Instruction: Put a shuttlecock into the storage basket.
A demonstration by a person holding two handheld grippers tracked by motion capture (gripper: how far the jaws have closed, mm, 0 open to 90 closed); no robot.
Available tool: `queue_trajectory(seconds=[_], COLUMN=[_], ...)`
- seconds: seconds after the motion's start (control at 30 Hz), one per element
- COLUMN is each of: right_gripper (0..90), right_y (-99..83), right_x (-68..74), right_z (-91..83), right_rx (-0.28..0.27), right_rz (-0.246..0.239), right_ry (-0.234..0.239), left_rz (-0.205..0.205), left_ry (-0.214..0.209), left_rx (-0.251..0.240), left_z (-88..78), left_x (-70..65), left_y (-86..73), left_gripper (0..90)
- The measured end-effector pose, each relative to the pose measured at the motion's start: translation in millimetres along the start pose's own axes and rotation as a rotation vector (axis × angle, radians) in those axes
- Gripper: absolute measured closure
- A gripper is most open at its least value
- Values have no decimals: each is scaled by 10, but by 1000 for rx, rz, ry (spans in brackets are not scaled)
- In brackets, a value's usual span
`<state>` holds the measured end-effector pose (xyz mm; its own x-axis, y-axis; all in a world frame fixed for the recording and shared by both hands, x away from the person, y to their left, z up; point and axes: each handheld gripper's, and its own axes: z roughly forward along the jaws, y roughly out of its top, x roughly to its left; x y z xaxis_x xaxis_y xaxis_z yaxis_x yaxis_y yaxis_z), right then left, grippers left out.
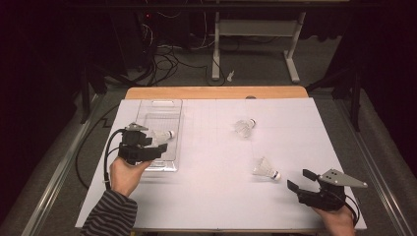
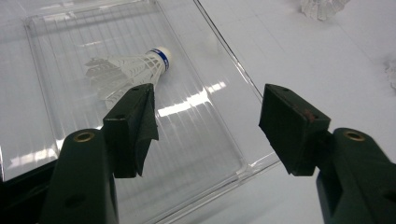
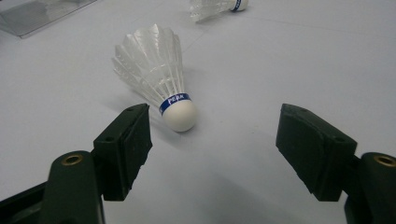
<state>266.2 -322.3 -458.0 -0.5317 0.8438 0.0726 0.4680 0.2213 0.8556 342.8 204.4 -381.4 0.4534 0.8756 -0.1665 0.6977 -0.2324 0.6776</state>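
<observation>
Clear plastic ribbed tray (image 1: 169, 105) at left of white worktop (image 1: 216, 196), white feathered shuttlecock (image 1: 162, 135) lying inside, left gripper (image 1: 156, 143) wide open and empty above it, second white shuttlecock (image 1: 265, 168) on worktop right of centre, right gripper (image 1: 301, 180) wide open, empty, just short of it.

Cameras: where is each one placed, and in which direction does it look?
High view: above the person's side, looking forward and down on the table; both hands, left claw and right claw show.
Left gripper view: rides the left claw, looks into the clear tray at a shuttlecock; open jaws show.
Right gripper view: rides the right claw, faces the near shuttlecock; open jaws show.
Shared: the high view also shows the tray and that near shuttlecock.
</observation>
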Motion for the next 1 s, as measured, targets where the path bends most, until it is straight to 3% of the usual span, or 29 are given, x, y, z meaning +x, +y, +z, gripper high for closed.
queue_trajectory(seconds=[1.0], right_gripper=[269], right_y=[2], right_x=[-1], right_z=[-1], right_rx=[-1], right_rz=[4], right_ry=[-3], left_rz=[-2], left_ry=[-4], left_rx=[-73], left_z=[-89], left_x=[-11], left_y=[-226], left_gripper=[360])
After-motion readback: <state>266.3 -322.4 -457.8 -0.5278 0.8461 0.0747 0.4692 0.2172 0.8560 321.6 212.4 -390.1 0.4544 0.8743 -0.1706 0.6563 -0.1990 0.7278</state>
